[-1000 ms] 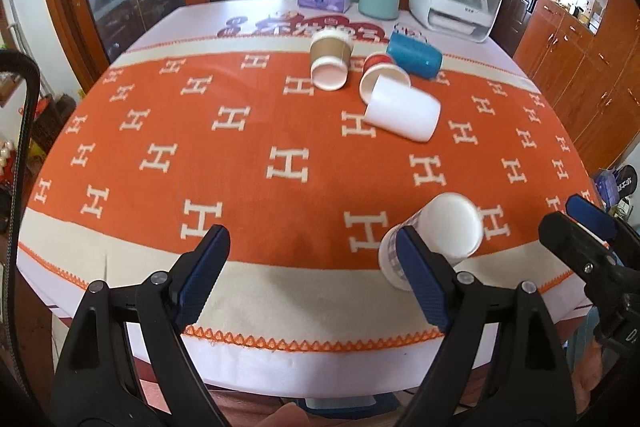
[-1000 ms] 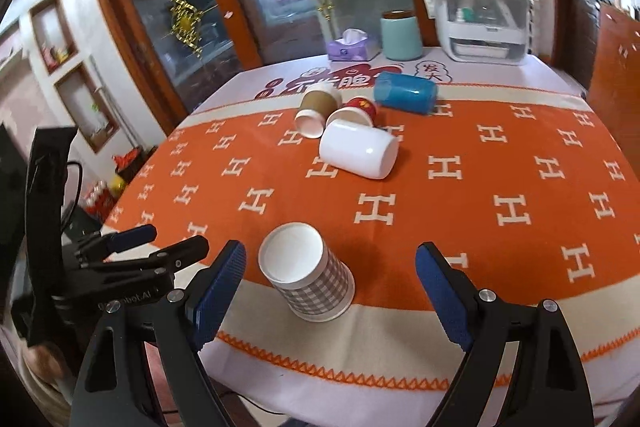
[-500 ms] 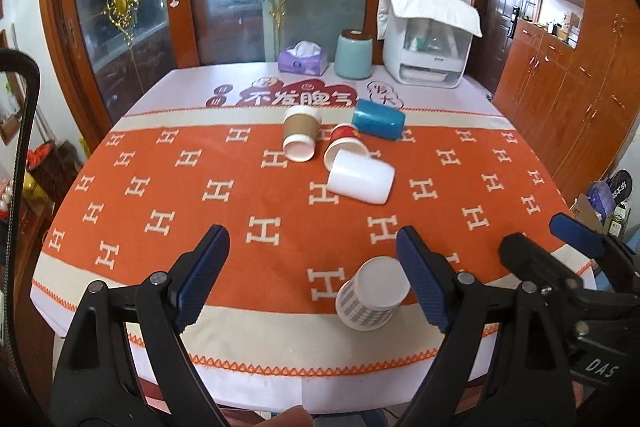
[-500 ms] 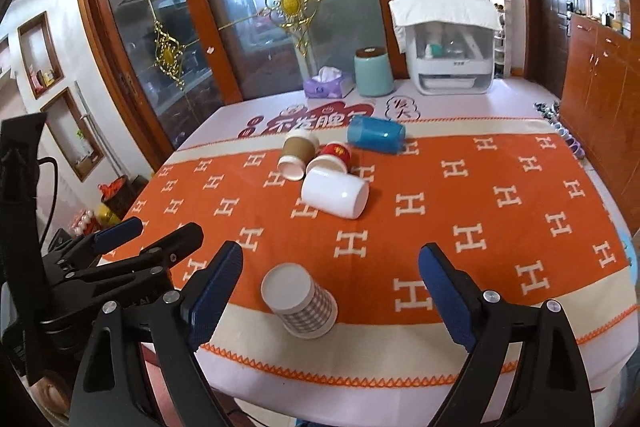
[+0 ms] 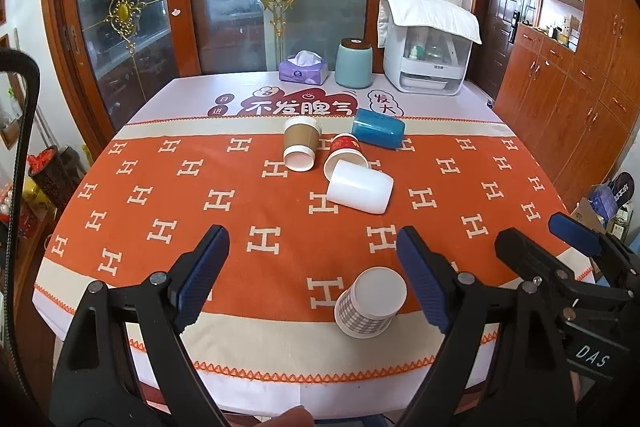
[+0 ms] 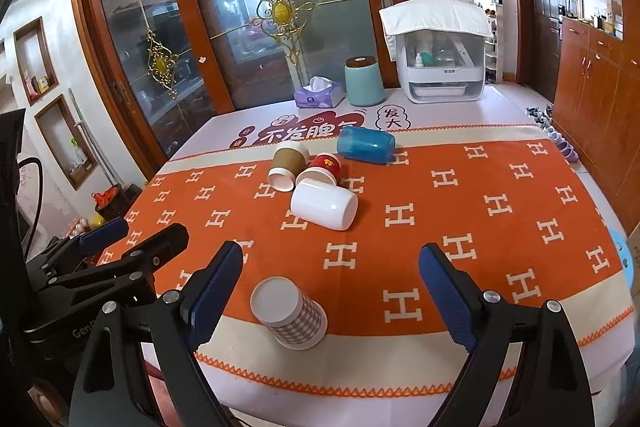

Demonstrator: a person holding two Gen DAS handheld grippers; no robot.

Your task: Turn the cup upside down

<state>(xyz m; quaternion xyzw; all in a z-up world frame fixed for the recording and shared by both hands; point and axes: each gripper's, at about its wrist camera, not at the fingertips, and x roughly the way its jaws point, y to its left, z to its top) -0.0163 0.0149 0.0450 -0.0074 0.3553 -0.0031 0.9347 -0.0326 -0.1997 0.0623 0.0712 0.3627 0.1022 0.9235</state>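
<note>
A checkered paper cup [image 5: 370, 303] stands upside down, base up, near the table's front edge; it also shows in the right wrist view [image 6: 289, 311]. My left gripper [image 5: 316, 277] is open and empty, held back above the front edge with the cup between and just beyond its fingers. My right gripper [image 6: 331, 293] is open and empty, also held back from the cup. Each gripper shows in the other's view, the right one [image 5: 568, 259] and the left one [image 6: 120, 251].
Several cups lie on their sides mid-table: a white one [image 5: 359, 186], a red one [image 5: 346, 151], a brown one [image 5: 301, 143] and a blue one [image 5: 378, 127]. A tissue box [image 5: 303, 67], a teal canister [image 5: 353, 63] and a white appliance [image 5: 428, 47] stand at the back.
Both grippers have pulled back and up from the table, so the cups look smaller and farther off. The checkered cup stays in place.
</note>
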